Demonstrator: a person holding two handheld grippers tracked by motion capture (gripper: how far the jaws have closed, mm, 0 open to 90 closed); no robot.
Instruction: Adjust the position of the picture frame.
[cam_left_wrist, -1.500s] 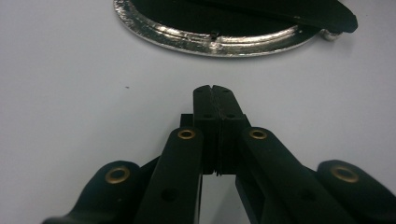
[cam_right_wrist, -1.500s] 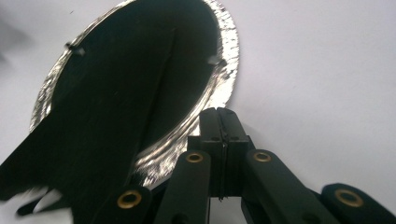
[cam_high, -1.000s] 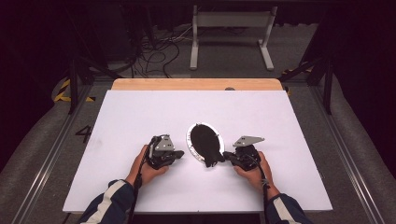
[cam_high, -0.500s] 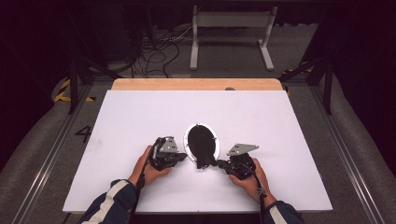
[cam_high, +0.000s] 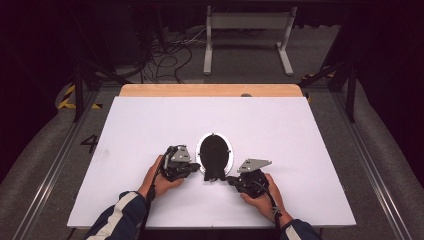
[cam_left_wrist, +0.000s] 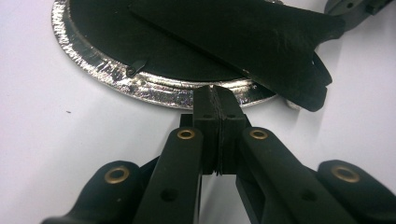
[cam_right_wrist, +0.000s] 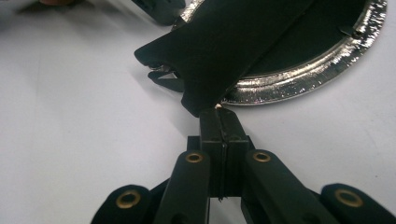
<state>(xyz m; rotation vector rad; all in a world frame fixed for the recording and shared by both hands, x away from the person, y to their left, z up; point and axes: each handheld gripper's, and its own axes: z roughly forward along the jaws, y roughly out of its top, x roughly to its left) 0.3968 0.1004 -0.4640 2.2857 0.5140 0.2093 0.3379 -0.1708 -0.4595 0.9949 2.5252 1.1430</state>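
Foil tray (cam_high: 229, 152) | holds black sheet (cam_high: 214, 155), possibly lifted | both jaws closed

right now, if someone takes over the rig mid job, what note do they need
Left claw: shut on the silver rim of the round plate, near edge.
Right claw: shut on a corner of the black sheet, which lies partly on the plate and overhangs it toward the person.
Plate sits mid-table, on the white surface.
Done: both grips taken.
Left: it looks like the sheet still has to come off or be repositioned; hold the plate steady.
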